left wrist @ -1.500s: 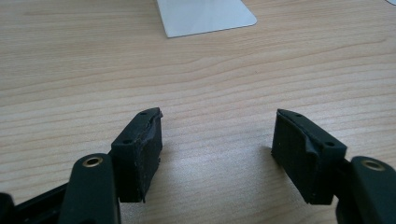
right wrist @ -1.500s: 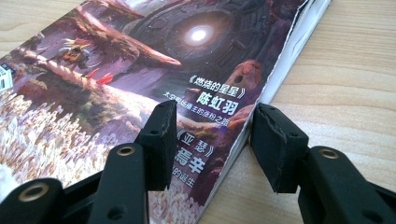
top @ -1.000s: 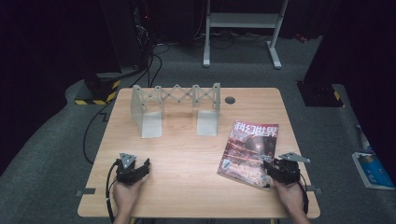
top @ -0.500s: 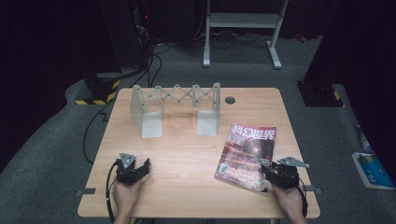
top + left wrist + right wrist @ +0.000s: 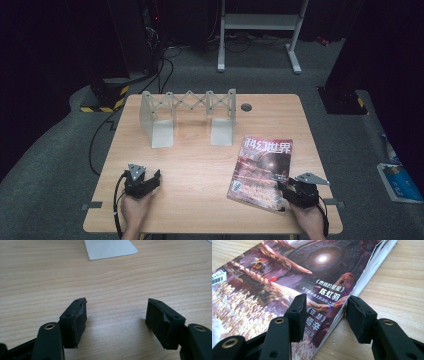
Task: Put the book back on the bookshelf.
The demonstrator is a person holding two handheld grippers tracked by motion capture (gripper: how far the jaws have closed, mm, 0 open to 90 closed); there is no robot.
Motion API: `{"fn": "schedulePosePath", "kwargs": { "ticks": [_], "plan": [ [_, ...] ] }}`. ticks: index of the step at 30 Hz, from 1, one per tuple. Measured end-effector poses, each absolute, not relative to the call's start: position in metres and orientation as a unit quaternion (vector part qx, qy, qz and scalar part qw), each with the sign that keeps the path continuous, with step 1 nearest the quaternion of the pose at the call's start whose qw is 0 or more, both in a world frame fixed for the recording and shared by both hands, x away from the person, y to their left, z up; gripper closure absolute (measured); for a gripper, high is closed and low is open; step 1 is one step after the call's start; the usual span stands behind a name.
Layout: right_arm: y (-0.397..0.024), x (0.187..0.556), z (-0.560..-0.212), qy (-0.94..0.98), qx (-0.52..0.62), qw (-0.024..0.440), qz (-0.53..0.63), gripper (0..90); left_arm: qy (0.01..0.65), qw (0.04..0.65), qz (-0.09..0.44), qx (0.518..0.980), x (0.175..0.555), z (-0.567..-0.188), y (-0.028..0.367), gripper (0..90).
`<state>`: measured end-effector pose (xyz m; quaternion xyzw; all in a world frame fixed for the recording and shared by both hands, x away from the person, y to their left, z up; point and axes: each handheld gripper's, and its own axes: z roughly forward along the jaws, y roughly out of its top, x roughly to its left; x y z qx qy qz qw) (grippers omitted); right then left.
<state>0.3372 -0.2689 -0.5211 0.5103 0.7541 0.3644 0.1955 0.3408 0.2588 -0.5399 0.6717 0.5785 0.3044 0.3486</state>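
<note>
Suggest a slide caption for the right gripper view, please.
Open right gripper straddling the near edge of a magazine on the wooden table.

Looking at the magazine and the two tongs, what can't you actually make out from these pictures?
- Magazine, right tongs view: near corner hidden behind the pads; contact unclear.
- Magazine, high view: lower right corner covered by the right tongs.
- Left tongs view: grey stand cut off by top edge.

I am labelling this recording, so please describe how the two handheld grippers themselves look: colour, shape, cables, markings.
Both are black. The left gripper and the right gripper each carry a grey three-cornered plate on top, and a black cable trails back from each. Each has two blocky black jaws with rough, worn pads on flat arms with brass-ringed holes. No sleeves are visible on the forearms.
</note>
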Motion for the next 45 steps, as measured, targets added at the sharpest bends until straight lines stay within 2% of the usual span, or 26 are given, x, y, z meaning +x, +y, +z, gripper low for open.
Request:
{"fn": "schedulePosePath", "kwargs": {
  "ticks": [45],
  "plan": [
    [-0.243,0.300,-0.521,0.791,0.451,0.162,0.379,51.4,0.567,0.351,0.292,0.685,0.339,-0.539,0.259,31.7]
  ]
}}
